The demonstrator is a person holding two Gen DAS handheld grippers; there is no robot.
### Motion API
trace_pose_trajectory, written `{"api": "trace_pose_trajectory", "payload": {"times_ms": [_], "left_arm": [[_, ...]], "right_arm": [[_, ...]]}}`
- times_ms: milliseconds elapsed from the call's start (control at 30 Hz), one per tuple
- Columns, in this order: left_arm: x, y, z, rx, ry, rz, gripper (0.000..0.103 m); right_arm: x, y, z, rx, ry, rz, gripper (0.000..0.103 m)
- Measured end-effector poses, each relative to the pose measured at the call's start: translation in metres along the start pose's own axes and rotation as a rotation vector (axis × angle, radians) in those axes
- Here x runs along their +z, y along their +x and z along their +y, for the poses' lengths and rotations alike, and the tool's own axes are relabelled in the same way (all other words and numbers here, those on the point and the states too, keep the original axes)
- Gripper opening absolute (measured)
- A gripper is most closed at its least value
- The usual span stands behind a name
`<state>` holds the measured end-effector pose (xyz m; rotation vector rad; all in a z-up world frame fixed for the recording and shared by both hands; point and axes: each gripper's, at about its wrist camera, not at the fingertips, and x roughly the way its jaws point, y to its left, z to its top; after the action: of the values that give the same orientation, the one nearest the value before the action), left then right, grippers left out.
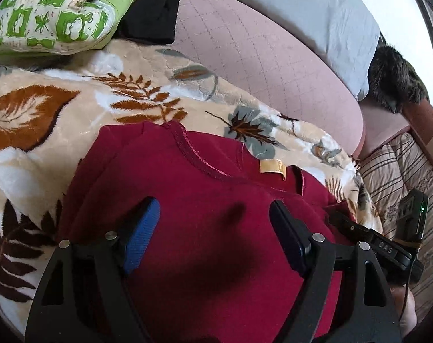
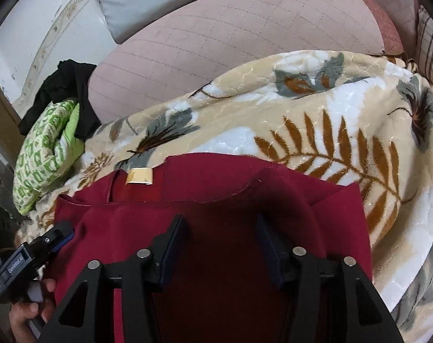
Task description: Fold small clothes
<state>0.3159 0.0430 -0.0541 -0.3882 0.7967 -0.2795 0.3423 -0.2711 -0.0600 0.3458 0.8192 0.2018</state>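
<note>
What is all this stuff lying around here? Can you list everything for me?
Red garment: one, dark red, with a tan neck label, on the blanket nearest the cameras.
Leaf-print blanket: one, cream with brown and grey leaves, under the garment.
Pink quilted cushion: one, behind the blanket.
Grey pillow: one, pale grey, behind the cushion.
Green patterned quilt: one, green and white, bundled on the left.
Black clothing: one heap, beside the green quilt.
Striped bedding: one, beige, on the right.
Left hand-held gripper: black, blue pads, open above the garment.
Right hand-held gripper: black, open above the garment.
</note>
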Motion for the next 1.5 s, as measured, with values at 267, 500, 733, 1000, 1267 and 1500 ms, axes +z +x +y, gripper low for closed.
{"api": "trace_pose_trajectory", "payload": {"times_ms": [267, 500, 733, 1000, 1267, 1500], "left_arm": [[-0.019, -0.066, -0.005, -0.039, -0.019, -0.105, 0.080], [-0.082, -0.152, 0.020, -0.036, -0.141, -0.114, 0.080], [-0.145, -0.173, 0.010, -0.067, -0.213, -0.030, 0.080], [-0.148, -0.160, 0.009, -0.083, -0.241, -0.050, 0.079], [-0.130, -0.164, 0.028, -0.116, -0.283, -0.159, 0.079], [-0.128, -0.147, 0.043, -0.086, -0.352, -0.167, 0.079]], "right_arm": [[-0.012, -0.056, 0.017, -0.027, 0.041, -0.093, 0.062], [-0.071, -0.125, 0.043, -0.136, -0.114, -0.111, 0.063], [-0.157, -0.163, 0.064, -0.084, -0.095, -0.002, 0.063], [-0.206, -0.113, 0.096, -0.212, -0.288, 0.195, 0.064], [-0.209, -0.100, 0.096, -0.249, -0.302, 0.162, 0.086], [-0.208, -0.099, 0.100, -0.251, -0.296, 0.172, 0.087]]}}
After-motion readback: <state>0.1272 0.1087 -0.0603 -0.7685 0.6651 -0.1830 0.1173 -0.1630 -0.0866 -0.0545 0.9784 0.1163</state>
